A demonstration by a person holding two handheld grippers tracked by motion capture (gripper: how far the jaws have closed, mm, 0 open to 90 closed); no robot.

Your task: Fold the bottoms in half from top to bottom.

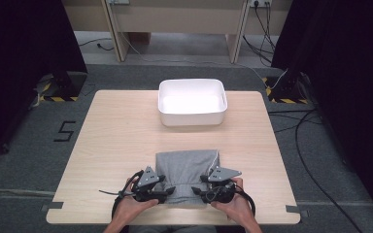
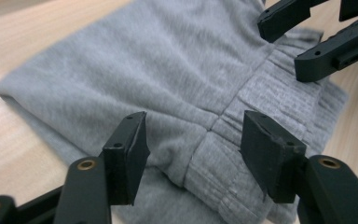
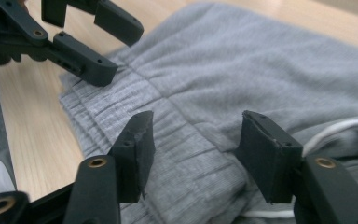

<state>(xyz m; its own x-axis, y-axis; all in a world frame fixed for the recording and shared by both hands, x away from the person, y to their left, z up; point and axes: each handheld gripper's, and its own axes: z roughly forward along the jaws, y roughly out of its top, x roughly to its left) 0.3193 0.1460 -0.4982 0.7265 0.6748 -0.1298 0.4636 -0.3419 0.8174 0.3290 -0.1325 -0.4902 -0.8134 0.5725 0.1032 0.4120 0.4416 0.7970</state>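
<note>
Garment: a folded grey pair of sweatpants (image 1: 186, 171) lies flat on the table (image 1: 116, 141), at the middle of the near edge, closer to that edge than to the far one.
Long axis: the folded bundle is only slightly longer than wide; its longer side runs from the near edge toward the far edge.
Which way it points: the ribbed waistband (image 2: 279, 100) sits at the end nearest the person, the smooth folded end toward the white bin (image 1: 192, 102).
Drawstring: a white cord (image 3: 335, 129) shows at the right side of the bundle, by the waistband.
Left gripper (image 2: 193, 147): jaws apart and released, poised over the waistband seam with cloth below the gap; the pads press on nothing.
Right gripper (image 3: 196, 149): jaws likewise apart and released above the waistband folds, gripping nothing.
Gripper places: one at each near corner of the bundle, the left gripper (image 1: 167, 190) and the right gripper (image 1: 196, 192) facing each other.
Bin: stands at the middle of the far edge, well apart from the garment.
Hidden or cut off: the hands and gripper bodies cover the near corners of the bundle from above; how many layers are folded under cannot be told; the person's forearms are cut by the bottom border.
</note>
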